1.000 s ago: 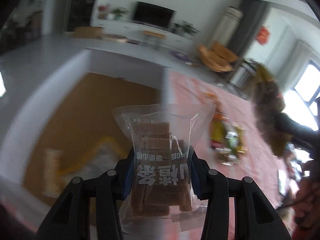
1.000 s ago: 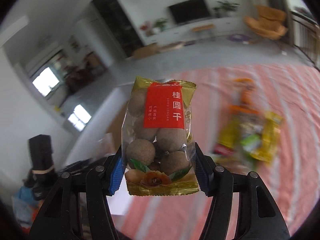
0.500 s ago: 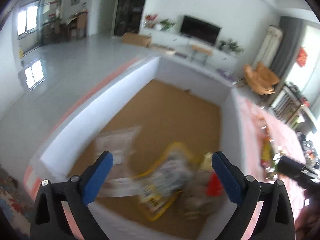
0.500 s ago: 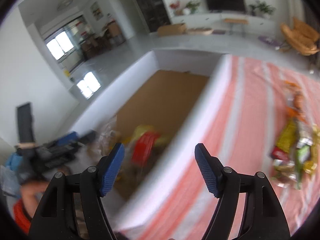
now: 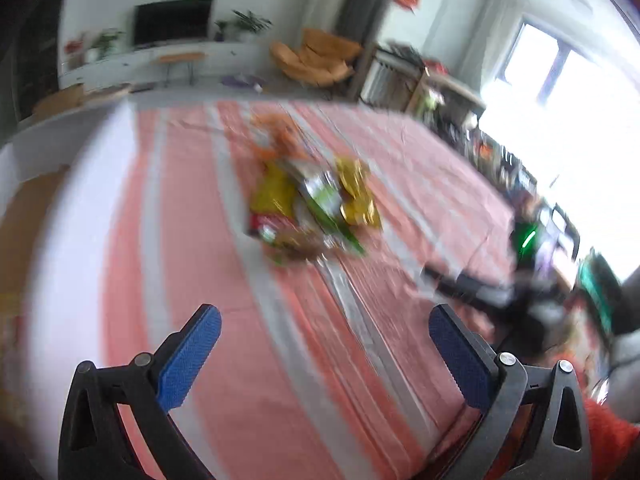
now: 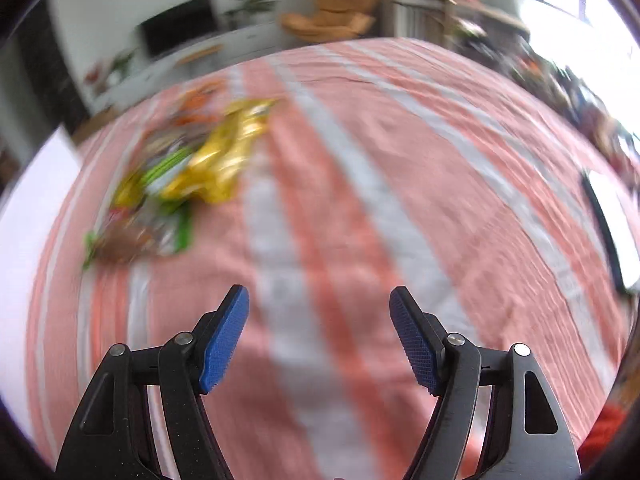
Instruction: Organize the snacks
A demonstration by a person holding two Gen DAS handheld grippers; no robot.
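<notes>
The blurred heap of yellow, green and orange snack packets (image 5: 316, 204) lies on the pink-and-grey striped cloth (image 5: 240, 360), at twelve o'clock from the left gripper (image 5: 325, 354), whose jaws are opening with nothing between them, and at ten o'clock from the empty, spread right gripper (image 6: 319, 338).

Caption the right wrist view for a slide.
Right gripper, jaws open and empty, above the striped cloth, snack pile ahead left.

pink-and-white striped cloth (image 6: 360, 184) (yellow, green snack packets (image 5: 316, 204)), blue-padded tools.

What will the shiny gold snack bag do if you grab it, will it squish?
The gold snack bag looks like thin crinkly foil, so it would probably crumple and feel light. Its glossy surface may be slippery. It lies flat against other packets, so rolling seems unlikely.
</notes>
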